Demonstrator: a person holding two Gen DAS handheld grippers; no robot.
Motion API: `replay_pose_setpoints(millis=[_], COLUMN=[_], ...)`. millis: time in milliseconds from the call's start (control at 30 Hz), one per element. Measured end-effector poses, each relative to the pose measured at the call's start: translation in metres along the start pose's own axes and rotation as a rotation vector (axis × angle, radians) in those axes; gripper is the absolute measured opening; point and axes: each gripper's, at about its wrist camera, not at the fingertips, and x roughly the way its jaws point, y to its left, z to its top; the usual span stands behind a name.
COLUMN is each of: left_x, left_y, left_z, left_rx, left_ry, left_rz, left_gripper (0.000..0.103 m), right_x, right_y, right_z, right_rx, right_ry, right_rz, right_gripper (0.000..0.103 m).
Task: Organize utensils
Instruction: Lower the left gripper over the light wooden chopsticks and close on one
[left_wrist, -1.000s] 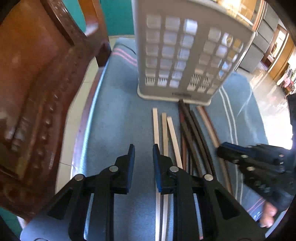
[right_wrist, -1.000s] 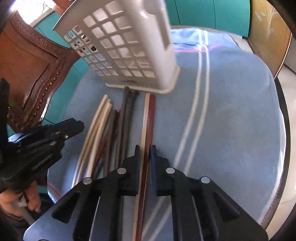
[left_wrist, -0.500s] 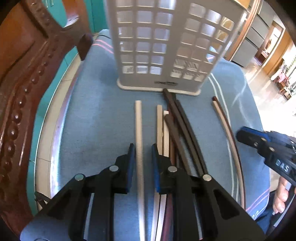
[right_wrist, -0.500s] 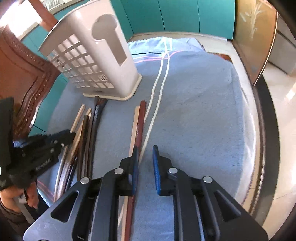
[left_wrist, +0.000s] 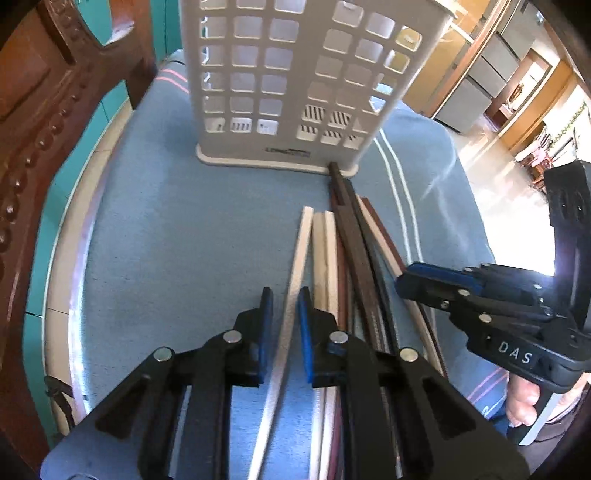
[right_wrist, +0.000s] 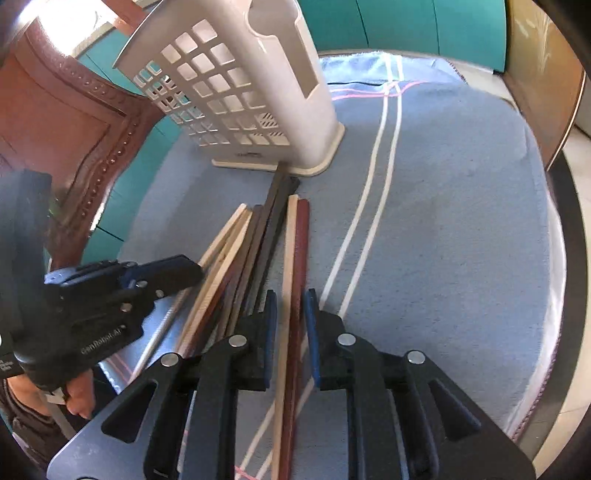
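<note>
A white slotted utensil basket (left_wrist: 288, 74) (right_wrist: 251, 92) stands upright on the blue cloth (left_wrist: 166, 240). Several chopsticks (left_wrist: 351, 240) (right_wrist: 251, 243), cream, brown and black, lie in a bundle in front of it. My left gripper (left_wrist: 284, 295) (right_wrist: 195, 269) straddles a white chopstick (left_wrist: 301, 236) at the bundle's left edge. Its jaws are narrow and a gap shows beside the stick. My right gripper (right_wrist: 290, 299) (left_wrist: 406, 280) straddles a cream chopstick (right_wrist: 290, 236) and a dark red one (right_wrist: 301, 240) at the bundle's right edge, jaws also narrow and not pressing.
A carved brown wooden chair back (left_wrist: 37, 147) (right_wrist: 74, 129) rises at the table's left. The cloth (right_wrist: 443, 221) has white stripes and ends at the round table's rim. A person's hand (left_wrist: 521, 402) (right_wrist: 79, 402) holds each gripper's handle. Teal cabinets stand behind.
The cream and dark red pair has shifted left to lie against the bundle. The white chopstick now runs between my left jaws, close to the bundle. Right jaws stand slightly wider.
</note>
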Motion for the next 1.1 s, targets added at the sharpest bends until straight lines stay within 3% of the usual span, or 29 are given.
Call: replay_pose_setpoints(millis=[133,200,500,800,900,1000,1100], left_x=[0.000,-0.002,-0.004,0.003,0.004,0.004,0.004], left_y=[-0.007,-0.007,-0.004,-0.012,-0.012,-0.008,-0.004], left_z=[0.014,0.015,0.017,0.023,0.024,0.024,0.024], left_rx=[0.028,0.031,0.048,0.062,0.059,0.047,0.038], left_ry=[0.005,0.005,-0.007,-0.014,-0.017,-0.020,-0.022], left_rz=[0.036,0.041,0.101,0.124,0.134,0.144,0.152], left_gripper=[0.019,0.020,0.021,0.022,0.028,0.031,0.031], right_x=[-0.004,-0.006,-0.011,-0.002,-0.005,-0.011,-0.011], right_y=[0.001,0.001,-0.019,-0.005,-0.017,-0.020,-0.017], right_z=[0.001,0.000,0.007,0.006,0.007,0.008,0.008], right_rx=[-0.040,-0.056,0.003,-0.054,0.006,0.004,-0.008], right_ry=[-0.012,-0.023,-0.062,-0.063,-0.049,-0.081,-0.102], right_rz=[-0.100,-0.154,-0.165,-0.215,-0.208,-0.255,-0.220], right_gripper=[0.016,0.022,0.022,0.022,0.022,0.022,0.024])
